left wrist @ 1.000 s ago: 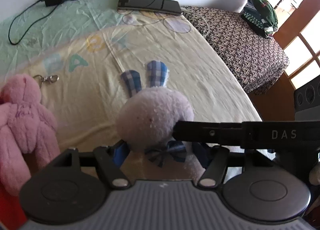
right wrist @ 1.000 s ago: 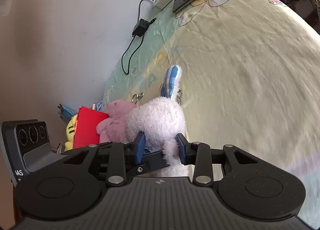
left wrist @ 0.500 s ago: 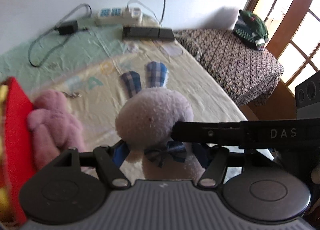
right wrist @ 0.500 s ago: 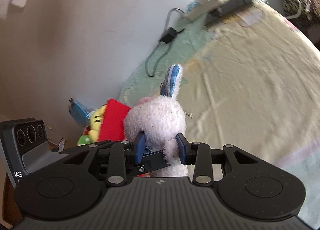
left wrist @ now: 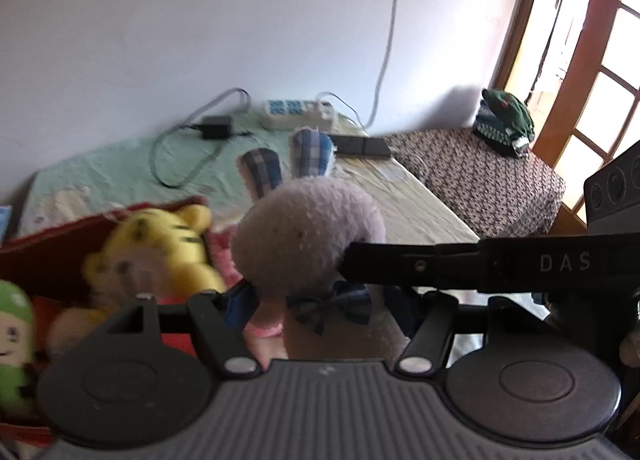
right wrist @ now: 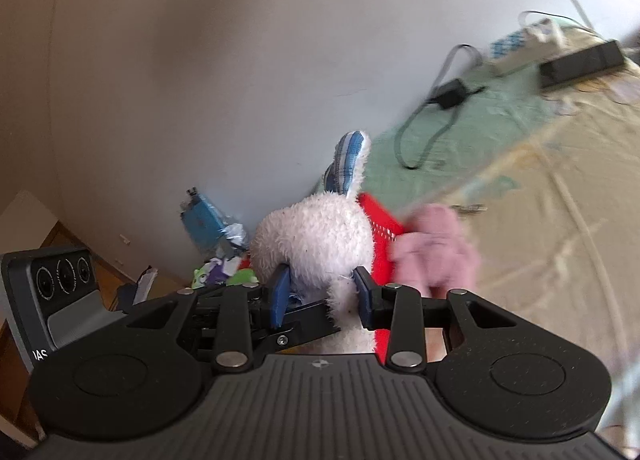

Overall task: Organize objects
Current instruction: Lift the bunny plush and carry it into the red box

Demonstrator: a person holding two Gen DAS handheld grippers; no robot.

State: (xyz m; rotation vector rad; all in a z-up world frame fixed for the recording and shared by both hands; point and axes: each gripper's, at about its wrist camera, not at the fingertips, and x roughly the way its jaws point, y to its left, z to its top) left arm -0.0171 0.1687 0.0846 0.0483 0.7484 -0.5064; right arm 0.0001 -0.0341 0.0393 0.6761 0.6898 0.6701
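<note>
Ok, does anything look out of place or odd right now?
Only one thing: both the left gripper and the right gripper are clamped on the same white plush rabbit. Nothing looks spilled or damaged.

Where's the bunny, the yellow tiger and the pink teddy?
bunny [left wrist: 304, 236], left wrist view, on its fluffy head.
yellow tiger [left wrist: 160, 236], left wrist view, on its striped head.
pink teddy [right wrist: 436, 252], right wrist view, on its blurred body.
</note>
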